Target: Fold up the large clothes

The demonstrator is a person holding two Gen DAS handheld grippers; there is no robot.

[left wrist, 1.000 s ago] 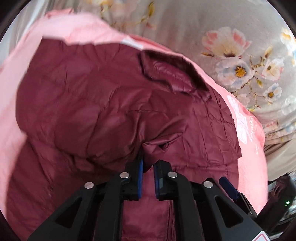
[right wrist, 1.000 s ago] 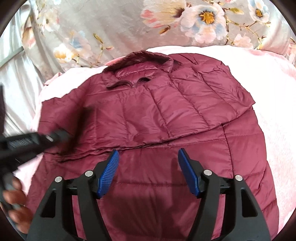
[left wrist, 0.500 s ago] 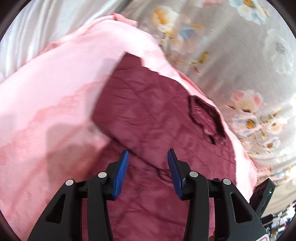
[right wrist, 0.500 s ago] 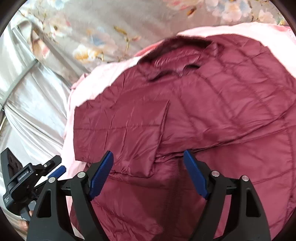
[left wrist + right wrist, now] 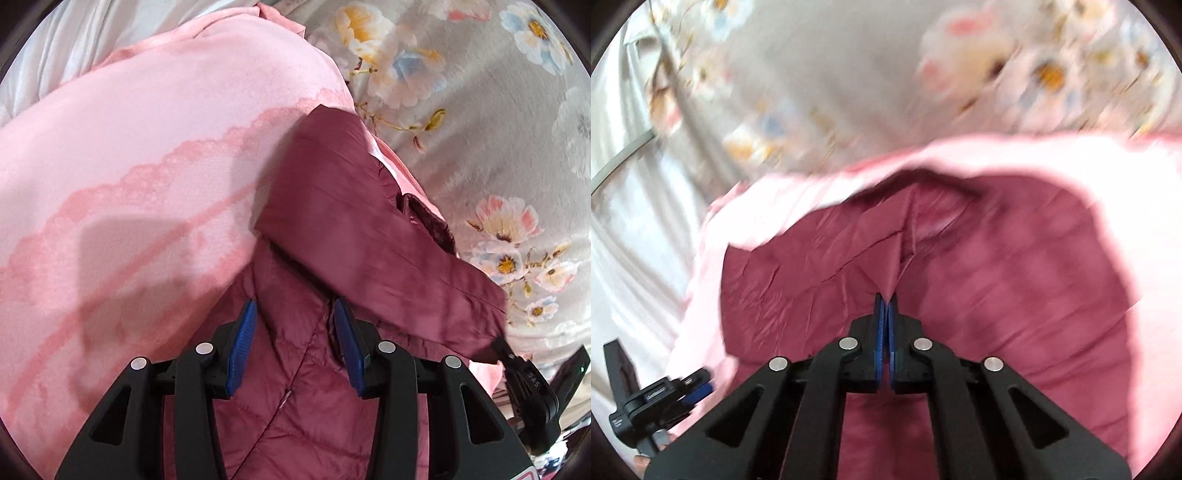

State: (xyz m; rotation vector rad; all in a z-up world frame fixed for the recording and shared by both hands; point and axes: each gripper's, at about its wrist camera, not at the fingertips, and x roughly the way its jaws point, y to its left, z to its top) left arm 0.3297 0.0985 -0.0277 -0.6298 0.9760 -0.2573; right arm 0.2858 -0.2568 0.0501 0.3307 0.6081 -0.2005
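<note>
Jacket [image 5: 303,387]: maroon, quilted, puffy, with a sheen. Lies spread on pink bedding; one fold lifted off the rest, pulled taut into a creased peak.

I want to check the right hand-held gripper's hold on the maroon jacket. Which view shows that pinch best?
The right wrist view: the right hand-held gripper has just closed, its blue pads together on a raised fold of the maroon jacket. The left wrist view shows only its black tip at the jacket's edge; contact is unclear.
</note>
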